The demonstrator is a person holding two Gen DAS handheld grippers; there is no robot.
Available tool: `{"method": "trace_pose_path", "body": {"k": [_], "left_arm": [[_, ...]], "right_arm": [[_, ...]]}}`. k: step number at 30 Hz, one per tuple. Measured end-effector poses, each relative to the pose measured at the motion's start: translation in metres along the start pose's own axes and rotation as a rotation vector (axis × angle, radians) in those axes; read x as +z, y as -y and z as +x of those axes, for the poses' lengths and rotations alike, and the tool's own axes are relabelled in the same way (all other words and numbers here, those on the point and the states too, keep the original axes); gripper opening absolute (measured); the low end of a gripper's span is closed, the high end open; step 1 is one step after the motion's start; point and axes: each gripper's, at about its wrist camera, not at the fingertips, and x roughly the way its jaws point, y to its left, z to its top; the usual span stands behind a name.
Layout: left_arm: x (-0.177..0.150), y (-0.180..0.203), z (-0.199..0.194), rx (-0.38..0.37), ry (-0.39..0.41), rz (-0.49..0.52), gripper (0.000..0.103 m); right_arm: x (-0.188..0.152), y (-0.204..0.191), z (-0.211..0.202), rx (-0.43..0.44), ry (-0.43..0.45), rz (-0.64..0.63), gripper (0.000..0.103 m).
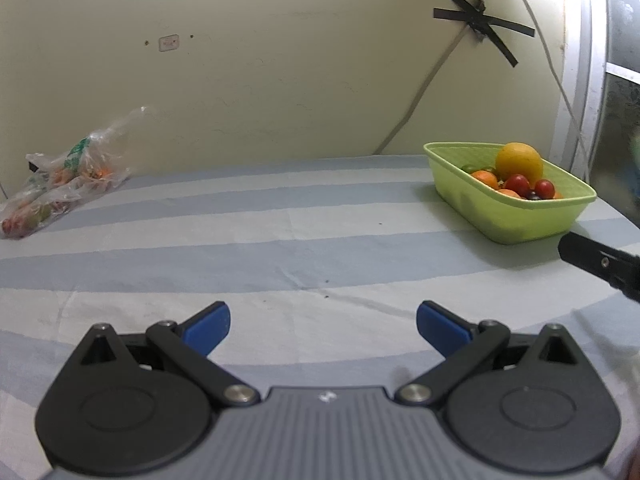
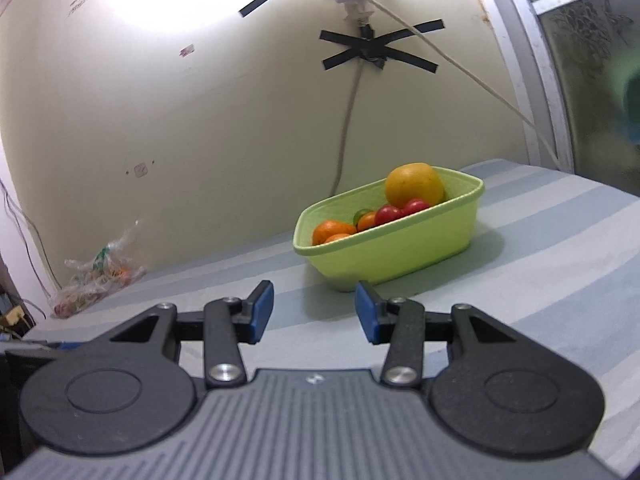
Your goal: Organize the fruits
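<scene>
A light green basket [image 1: 516, 216] [image 2: 400, 254] stands on the striped cloth at the right, by the wall. It holds a large yellow-orange citrus [image 1: 519, 163] [image 2: 415, 185], small oranges [image 2: 329, 230] and red tomatoes [image 1: 518, 182] [image 2: 389, 213]. My left gripper [image 1: 323, 326] hovers open over the bare cloth, well short of the basket, nothing between its blue pads. My right gripper [image 2: 314, 312] is open and empty just in front of the basket's near wall. A black finger of the right gripper [image 1: 596, 260] shows at the right edge of the left wrist view.
A crumpled clear plastic bag [image 1: 64, 178] [image 2: 98, 276] with some fruit inside lies at the far left against the wall. Cables [image 2: 348, 128] taped to the wall hang down behind the basket. A window frame [image 2: 536, 80] borders the right side.
</scene>
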Motion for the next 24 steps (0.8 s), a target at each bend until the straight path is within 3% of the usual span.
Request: {"method": "trace_pose_path", "body": {"k": [24], "left_arm": [[-0.0003,0.0054,-0.0072,-0.041,0.035,0.017,0.103]], "right_arm": [[-0.0016,-0.0002,-0.0015,-0.017,0.008,0.032,0.048]]}}
